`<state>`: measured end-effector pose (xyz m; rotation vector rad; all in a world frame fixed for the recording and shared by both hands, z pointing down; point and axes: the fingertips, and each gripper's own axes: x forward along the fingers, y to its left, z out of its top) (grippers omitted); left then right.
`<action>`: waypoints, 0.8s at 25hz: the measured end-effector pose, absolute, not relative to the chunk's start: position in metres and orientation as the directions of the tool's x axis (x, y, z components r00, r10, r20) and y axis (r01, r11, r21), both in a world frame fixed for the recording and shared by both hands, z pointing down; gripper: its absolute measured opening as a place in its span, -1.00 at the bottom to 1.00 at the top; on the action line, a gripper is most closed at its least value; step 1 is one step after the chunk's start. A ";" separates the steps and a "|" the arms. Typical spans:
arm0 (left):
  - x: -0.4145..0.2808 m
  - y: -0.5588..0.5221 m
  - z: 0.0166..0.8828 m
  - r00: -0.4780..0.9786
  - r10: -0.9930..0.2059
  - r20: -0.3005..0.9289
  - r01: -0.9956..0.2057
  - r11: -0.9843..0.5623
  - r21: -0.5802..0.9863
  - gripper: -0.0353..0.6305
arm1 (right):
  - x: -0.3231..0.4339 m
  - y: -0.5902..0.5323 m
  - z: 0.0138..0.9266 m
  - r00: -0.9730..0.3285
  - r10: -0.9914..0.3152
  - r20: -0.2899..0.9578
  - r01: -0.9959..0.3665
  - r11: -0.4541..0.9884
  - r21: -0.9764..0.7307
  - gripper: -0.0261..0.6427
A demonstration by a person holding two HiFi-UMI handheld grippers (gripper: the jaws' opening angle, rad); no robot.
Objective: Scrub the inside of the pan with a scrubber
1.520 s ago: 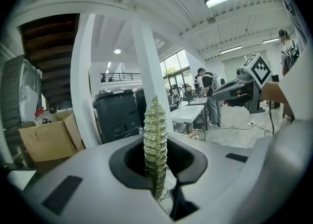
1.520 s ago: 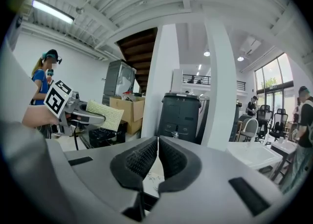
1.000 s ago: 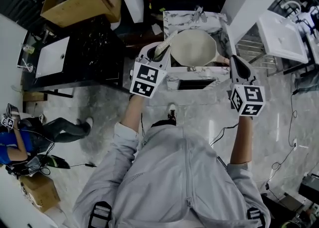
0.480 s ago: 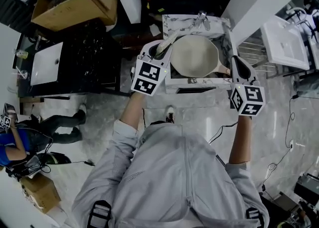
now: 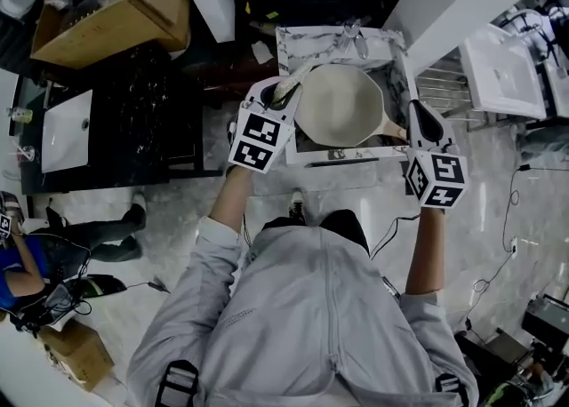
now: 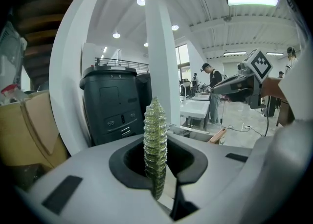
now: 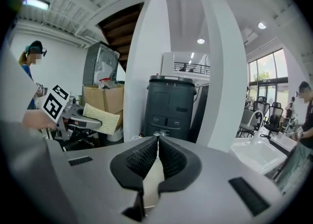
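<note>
Left tongs [image 5: 286, 91] pinch a ribbed green scrubber [image 6: 155, 142] upright between their jaws, while the right tongs [image 5: 412, 117] are clamped on the handle [image 5: 396, 134] of a cream pan [image 5: 340, 103] — a pale strip of that handle shows between the ridged pads [image 7: 142, 159], which meet at their tips. Seen from the head camera, the pan hangs roughly level over a marble sink [image 5: 331, 39], its pale round face turned up, with the tap [image 5: 354, 28] beyond its far rim. The scrubber lies just beside the pan's left rim; whether it touches cannot be told from above. From the right tongs' own camera it shows as a flat yellow-green pad sticking out of the left tongs, off to the left in open air. A person in a grey jacket [image 5: 311, 307] holds both tools, arms stretched forward. A cardboard box [image 5: 116, 10] sits well to the left — and a dark bin [image 6: 115, 105] rises behind the scrubber in the left tongs' view.
</note>
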<state>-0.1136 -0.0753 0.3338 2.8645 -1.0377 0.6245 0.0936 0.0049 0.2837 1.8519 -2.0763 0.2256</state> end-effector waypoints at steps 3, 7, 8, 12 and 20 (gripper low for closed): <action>-0.110 -0.085 0.342 0.690 -0.603 0.399 -0.620 -0.778 -0.104 -0.68 | 0.098 -0.002 0.292 -0.088 -0.923 0.375 -0.985 0.135 0.102 -0.81; -0.105 -0.098 0.350 0.675 -0.605 0.422 -0.633 -0.769 -0.089 -0.68 | 0.106 -0.015 0.307 -0.096 -0.910 0.402 -0.985 0.146 0.094 -0.81; -0.103 -0.102 0.352 0.672 -0.605 0.426 -0.635 -0.767 -0.088 -0.68 | 0.108 -0.020 0.310 -0.103 -0.908 0.406 -0.984 0.152 0.090 -0.81; -0.090 -0.113 0.368 0.664 -0.593 0.455 -0.641 -0.765 -0.062 -0.68 | 0.119 -0.040 0.320 -0.131 -0.902 0.412 -0.982 0.174 0.067 -0.81; -0.062 -0.147 0.422 0.595 -0.595 0.540 -0.686 -0.726 -0.042 -0.68 | 0.150 -0.068 0.350 -0.166 -0.881 0.443 -0.980 0.197 0.025 -0.81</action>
